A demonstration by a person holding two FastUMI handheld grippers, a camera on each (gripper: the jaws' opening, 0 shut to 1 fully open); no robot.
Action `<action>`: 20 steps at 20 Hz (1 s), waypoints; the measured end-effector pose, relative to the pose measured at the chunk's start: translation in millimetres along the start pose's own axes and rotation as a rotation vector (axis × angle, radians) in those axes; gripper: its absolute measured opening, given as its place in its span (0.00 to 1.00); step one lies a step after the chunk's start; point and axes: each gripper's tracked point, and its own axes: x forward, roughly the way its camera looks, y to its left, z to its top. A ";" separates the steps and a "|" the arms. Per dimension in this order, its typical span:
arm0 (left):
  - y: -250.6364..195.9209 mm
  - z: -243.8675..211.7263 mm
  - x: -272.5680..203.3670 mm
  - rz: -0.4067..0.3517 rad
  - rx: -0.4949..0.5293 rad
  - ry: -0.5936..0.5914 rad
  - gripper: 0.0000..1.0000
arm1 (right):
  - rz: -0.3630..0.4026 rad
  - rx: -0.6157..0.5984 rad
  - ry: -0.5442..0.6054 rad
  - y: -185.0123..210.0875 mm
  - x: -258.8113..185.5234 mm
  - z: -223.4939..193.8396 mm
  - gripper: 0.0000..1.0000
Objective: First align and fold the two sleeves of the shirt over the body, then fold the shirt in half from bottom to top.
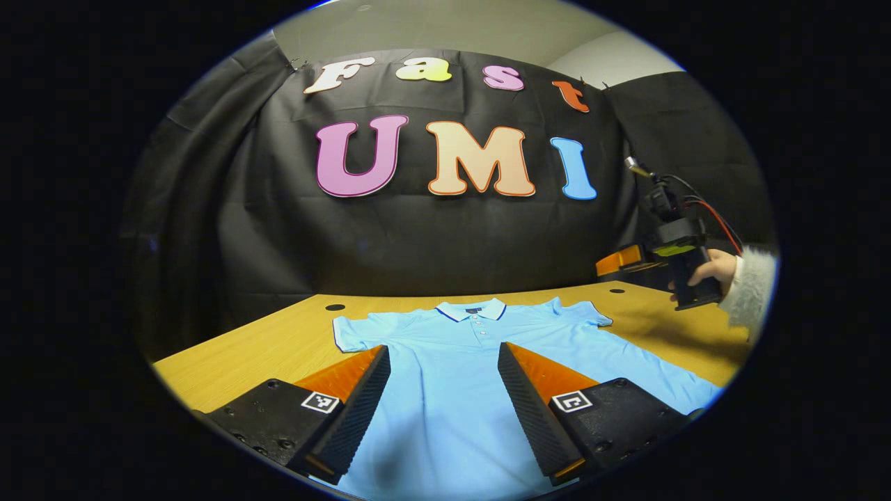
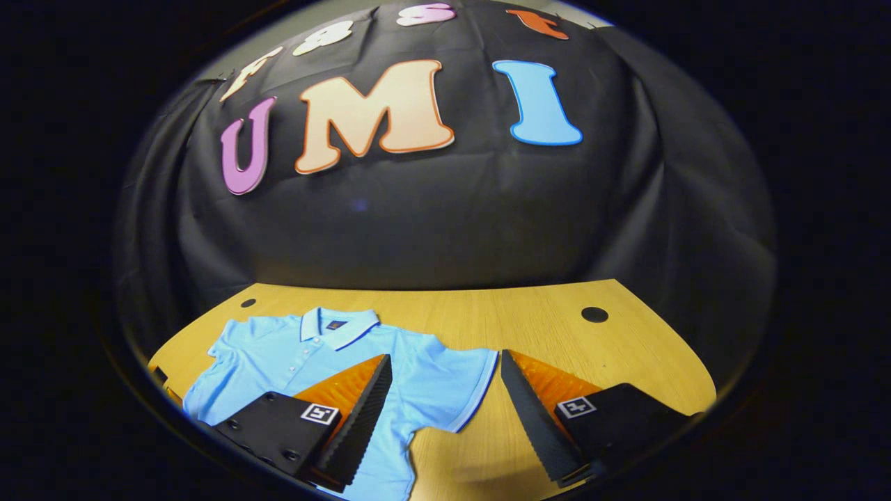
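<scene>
The lower part of the shirt [image 1: 445, 390] runs out of sight beneath my left gripper [image 1: 443, 362] in the left gripper view, so I cannot see its hem, and its right side is cut off at the edge of that view. In the right gripper view the shirt's bottom is again lost behind my fingers, and its far sleeve [image 2: 223, 348] is small and hard to make out. The shirt is a light blue polo lying flat and face up on the wooden table [image 2: 501, 320], collar [image 1: 473, 309] toward the black wall, buttons closed, both short sleeves spread outward and not yet folded. My left jaws stand wide apart above the chest, gripping nothing. My right gripper [image 2: 445, 372] is also spread wide, holding nothing, one finger over the shirt's body and the other over bare table just beside the near sleeve [image 2: 463, 390]. In the left gripper view my right hand [image 1: 717, 271] holds that gripper above the table's far right corner
</scene>
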 end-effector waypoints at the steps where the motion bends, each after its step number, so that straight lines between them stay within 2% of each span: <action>1: 0.1 0.0 0.4 0.000 0.000 0.000 0.94 | -0.013 0.026 0.031 -2.9 12.3 -6.9 0.95; 2: 0.2 0.4 0.4 0.000 0.000 0.000 0.94 | -0.023 0.053 0.068 -7.3 25.2 -13.6 0.98; 7: 0.4 -0.1 0.0 0.000 0.001 0.000 0.94 | -0.067 0.096 0.204 -21.0 70.3 -61.7 0.96; 8: 0.2 0.3 0.4 -0.001 0.001 0.000 0.94 | -0.074 0.090 0.215 -20.9 75.1 -68.4 0.96; 9: 0.1 0.2 0.2 -0.001 0.001 0.000 0.94 | -0.077 0.076 0.225 -21.0 77.7 -73.9 0.89; 12: 0.4 0.6 -0.1 -0.001 0.001 0.000 0.94 | -0.085 0.039 0.247 -21.4 82.3 -86.0 0.89; 13: 0.3 0.3 0.1 -0.002 0.001 0.000 0.94 | -0.089 0.035 0.248 -22.6 82.5 -86.3 0.89; 14: 0.4 0.5 0.1 -0.002 0.001 -0.001 0.94 | -0.092 0.034 0.242 -24.1 84.0 -85.5 0.95; 17: 0.3 0.2 0.2 -0.002 0.001 0.000 0.94 | -0.100 0.035 0.247 -27.4 84.1 -86.5 0.88; 18: 0.4 0.3 0.2 -0.002 0.001 0.001 0.94 | -0.108 0.018 0.243 -29.1 84.1 -86.8 0.90; 20: 0.1 0.3 0.1 -0.002 0.001 0.001 0.94 | -0.103 -0.011 0.236 -28.0 84.0 -87.4 0.80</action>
